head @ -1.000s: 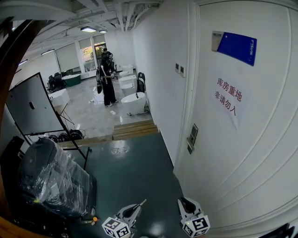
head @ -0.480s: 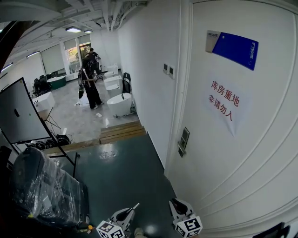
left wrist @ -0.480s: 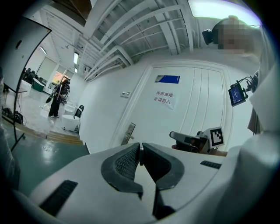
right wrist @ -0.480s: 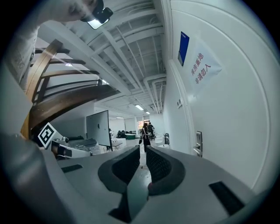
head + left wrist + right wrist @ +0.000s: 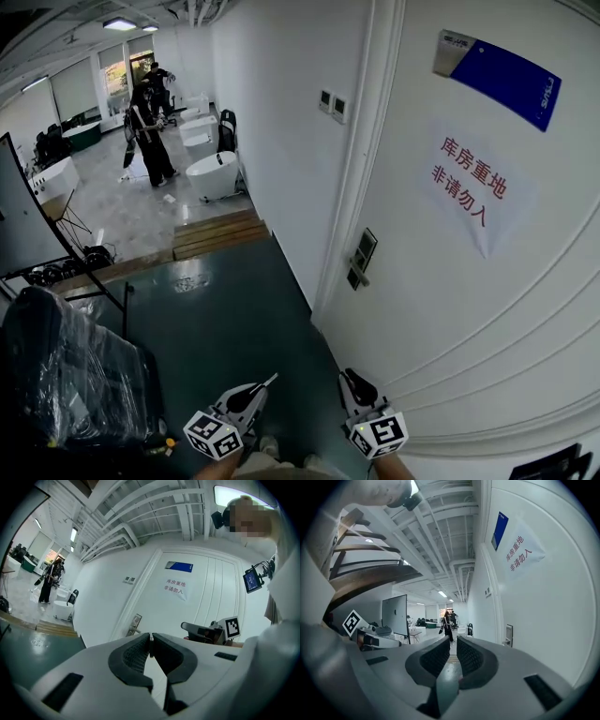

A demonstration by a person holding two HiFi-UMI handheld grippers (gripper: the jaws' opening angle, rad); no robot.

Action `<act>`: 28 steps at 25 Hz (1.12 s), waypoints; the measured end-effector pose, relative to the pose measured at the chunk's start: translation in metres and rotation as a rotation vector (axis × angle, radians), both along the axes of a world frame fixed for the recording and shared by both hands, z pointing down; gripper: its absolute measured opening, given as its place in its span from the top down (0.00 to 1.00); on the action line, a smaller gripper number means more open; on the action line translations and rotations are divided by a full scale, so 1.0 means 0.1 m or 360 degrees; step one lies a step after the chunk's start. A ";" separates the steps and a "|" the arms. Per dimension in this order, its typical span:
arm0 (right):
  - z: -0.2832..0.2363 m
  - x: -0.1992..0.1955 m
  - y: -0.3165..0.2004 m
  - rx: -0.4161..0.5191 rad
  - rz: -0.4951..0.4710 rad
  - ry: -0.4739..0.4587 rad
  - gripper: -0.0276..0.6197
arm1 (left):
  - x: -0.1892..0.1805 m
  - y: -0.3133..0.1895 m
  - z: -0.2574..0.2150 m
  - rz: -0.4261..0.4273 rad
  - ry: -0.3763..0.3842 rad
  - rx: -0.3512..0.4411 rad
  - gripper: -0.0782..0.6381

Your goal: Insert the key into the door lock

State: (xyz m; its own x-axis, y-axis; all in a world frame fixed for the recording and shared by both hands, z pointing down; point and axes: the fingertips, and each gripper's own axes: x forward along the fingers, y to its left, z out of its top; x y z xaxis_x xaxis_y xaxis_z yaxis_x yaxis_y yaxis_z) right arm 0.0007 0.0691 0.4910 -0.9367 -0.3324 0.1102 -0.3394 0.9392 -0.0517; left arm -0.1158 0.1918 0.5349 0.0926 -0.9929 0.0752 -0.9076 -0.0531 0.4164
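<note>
1. Jaws of the left gripper [image 5: 253,394] are pressed together on the key [image 5: 149,644], a thin metal blade that sticks out past the pads
2. On my right gripper [image 5: 453,641] the jaws stand a narrow way apart with nothing between them; I see only the room through the gap
3. From the head view both grippers sit low at the bottom edge, side by side and apart from each other, the left over the dark green floor [image 5: 234,319] and the right close to the foot of the white door [image 5: 469,328]
4. The door lock [image 5: 361,259] is a small plate with a handle at the door's left edge, well apart from the key and from both grippers
5. The key's tip points roughly toward the door, touching nothing
6. Higher on the door I see a paper sign [image 5: 473,192] with red characters and a blue plaque [image 5: 502,77] above it
7. To the left stands a bundle wrapped in clear plastic [image 5: 66,370]; farther back a wooden step [image 5: 217,234] crosses the floor, and a person [image 5: 150,136] stands in the bright room beyond
</note>
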 end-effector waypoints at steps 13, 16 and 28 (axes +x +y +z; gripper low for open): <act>0.01 -0.55 -0.16 0.0056 0.0135 0.0056 0.91 | -0.59 -0.33 0.14 0.0169 0.0037 0.0020 0.84; 0.03 -0.64 -0.17 0.0087 0.0149 0.0079 0.91 | -0.66 -0.41 0.14 0.0200 0.0048 0.0032 0.84; 0.13 -0.66 -0.63 0.0086 0.0245 0.0097 0.91 | -0.81 -0.90 0.24 0.0255 0.0098 -0.0050 0.84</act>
